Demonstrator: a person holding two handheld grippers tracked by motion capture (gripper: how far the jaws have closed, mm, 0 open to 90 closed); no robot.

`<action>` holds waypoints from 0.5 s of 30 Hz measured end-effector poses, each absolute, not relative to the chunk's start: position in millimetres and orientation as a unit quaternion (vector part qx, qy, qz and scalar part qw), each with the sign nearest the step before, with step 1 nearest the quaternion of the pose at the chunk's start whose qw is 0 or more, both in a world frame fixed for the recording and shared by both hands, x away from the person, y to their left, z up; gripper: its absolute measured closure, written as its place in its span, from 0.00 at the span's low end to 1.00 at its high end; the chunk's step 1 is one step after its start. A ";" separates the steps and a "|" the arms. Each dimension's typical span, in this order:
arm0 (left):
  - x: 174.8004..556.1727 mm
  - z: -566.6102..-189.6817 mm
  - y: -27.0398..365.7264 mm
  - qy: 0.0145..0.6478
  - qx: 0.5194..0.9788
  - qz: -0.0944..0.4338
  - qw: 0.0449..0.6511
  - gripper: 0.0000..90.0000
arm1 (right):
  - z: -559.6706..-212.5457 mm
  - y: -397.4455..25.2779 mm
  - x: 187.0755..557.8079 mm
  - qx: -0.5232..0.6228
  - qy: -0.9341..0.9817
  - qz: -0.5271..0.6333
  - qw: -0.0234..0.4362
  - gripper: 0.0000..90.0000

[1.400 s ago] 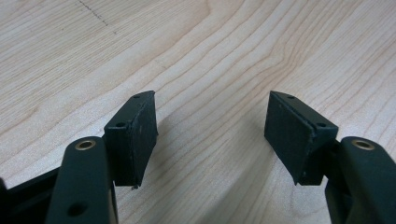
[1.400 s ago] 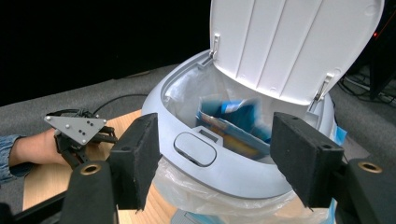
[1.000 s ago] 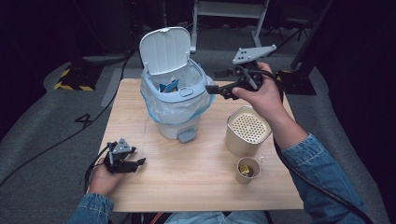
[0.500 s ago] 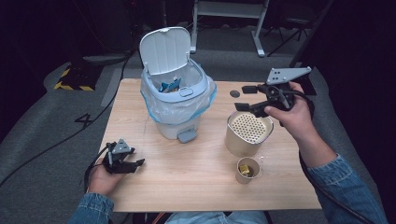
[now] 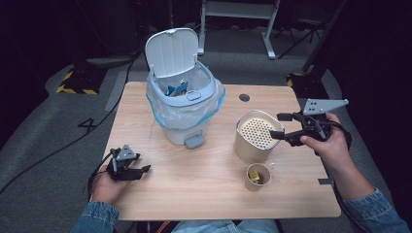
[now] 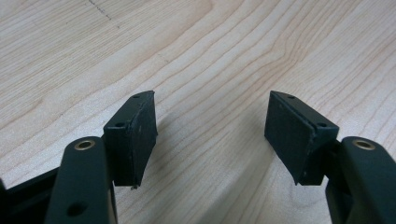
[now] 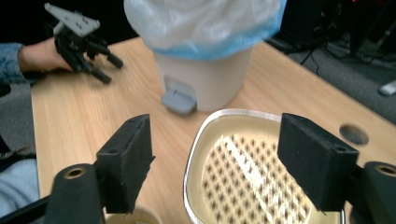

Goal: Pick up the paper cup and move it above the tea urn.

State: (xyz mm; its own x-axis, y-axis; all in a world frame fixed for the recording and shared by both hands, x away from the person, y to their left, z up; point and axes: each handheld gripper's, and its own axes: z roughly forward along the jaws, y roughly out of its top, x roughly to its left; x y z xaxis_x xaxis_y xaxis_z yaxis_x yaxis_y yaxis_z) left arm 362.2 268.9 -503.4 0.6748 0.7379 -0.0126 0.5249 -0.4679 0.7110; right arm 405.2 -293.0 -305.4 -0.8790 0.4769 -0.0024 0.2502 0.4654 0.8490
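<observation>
A white pedal bin with a blue-rimmed liner stands at the table's back middle, lid up, scraps inside; its lined body is ahead in the right gripper view. A metal canister with a perforated insert stands to its right, and the same canister lies just below my jaws. My right gripper hovers open at the canister's right rim; right gripper holds nothing. My left gripper rests open on the wood at front left; left gripper is empty over bare wood.
A small paper cup with yellowish bits stands in front of the canister. The wooden table has a cable hole at the back right. Dark floor, cables and a metal stand surround the table.
My right gripper has swung from beside the bin's rim to the right and down, and now hangs at the canister. The left gripper has stayed put.
</observation>
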 end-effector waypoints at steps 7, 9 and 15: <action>362.6 -503.6 268.6 0.376 0.842 0.149 0.356 0.38 | -329.4 -311.9 389.2 0.209 0.855 0.461 0.109 0.23; 362.6 -503.7 268.6 0.376 0.842 0.149 0.356 0.38 | -338.8 -318.4 382.1 0.209 0.856 0.460 0.105 0.23; 363.0 -503.7 268.5 0.374 0.844 0.149 0.355 0.36 | -366.6 -330.8 367.6 0.220 0.854 0.463 0.089 0.25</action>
State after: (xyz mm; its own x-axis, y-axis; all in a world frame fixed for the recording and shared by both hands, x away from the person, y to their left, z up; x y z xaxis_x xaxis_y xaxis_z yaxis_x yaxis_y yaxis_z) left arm 363.0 268.5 -503.7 0.6761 0.7367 -0.0148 0.5252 -0.4678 0.7109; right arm 367.6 -330.8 -366.6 -0.8873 0.4583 0.0526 0.2939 0.4736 0.8303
